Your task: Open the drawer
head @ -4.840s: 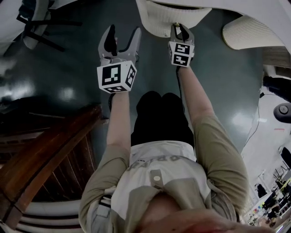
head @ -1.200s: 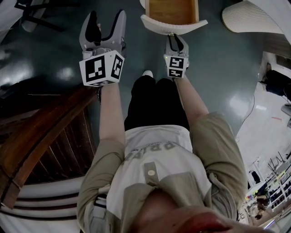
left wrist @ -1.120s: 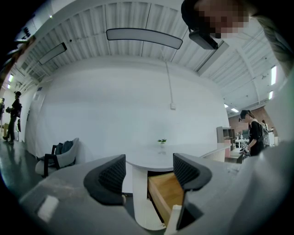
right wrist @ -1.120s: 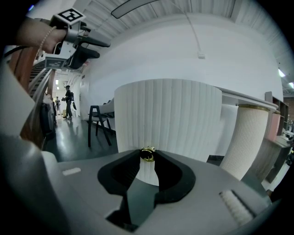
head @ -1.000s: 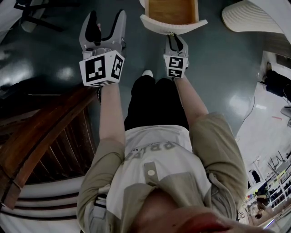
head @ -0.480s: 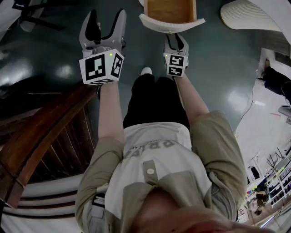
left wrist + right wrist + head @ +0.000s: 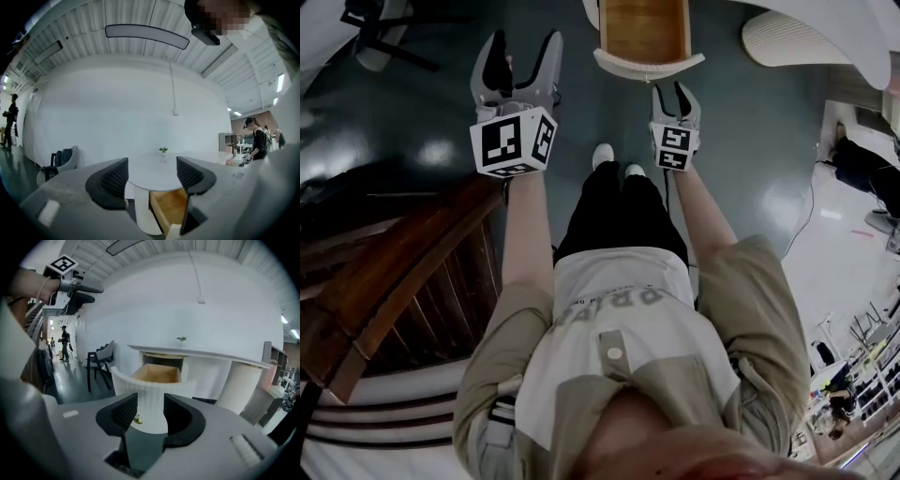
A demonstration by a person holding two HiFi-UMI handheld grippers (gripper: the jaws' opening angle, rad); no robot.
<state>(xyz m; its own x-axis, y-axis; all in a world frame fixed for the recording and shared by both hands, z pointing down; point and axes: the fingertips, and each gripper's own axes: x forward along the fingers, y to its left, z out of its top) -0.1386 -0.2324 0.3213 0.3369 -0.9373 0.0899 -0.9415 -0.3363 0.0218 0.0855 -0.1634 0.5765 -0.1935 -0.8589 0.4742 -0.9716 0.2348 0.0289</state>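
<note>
1. Hovering at the left: left gripper, jaws spread wide with nothing between them; black-and-white square markers on its cube.
2. Printed across the pale shirt — letters too dim to read.
3. Standing pulled out under the white tabletop at top centre: drawer, wooden inside, ribbed white front toward the person.
4. Hanging just below that front: right gripper, jaws just been opening, now partly apart and gripping nothing — small brass knob ahead in the gap, untouched.

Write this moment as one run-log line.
drawer: pulled open | right tongs: open, just been opening, nothing between them, off brass knob | left tongs: open, empty
</note>
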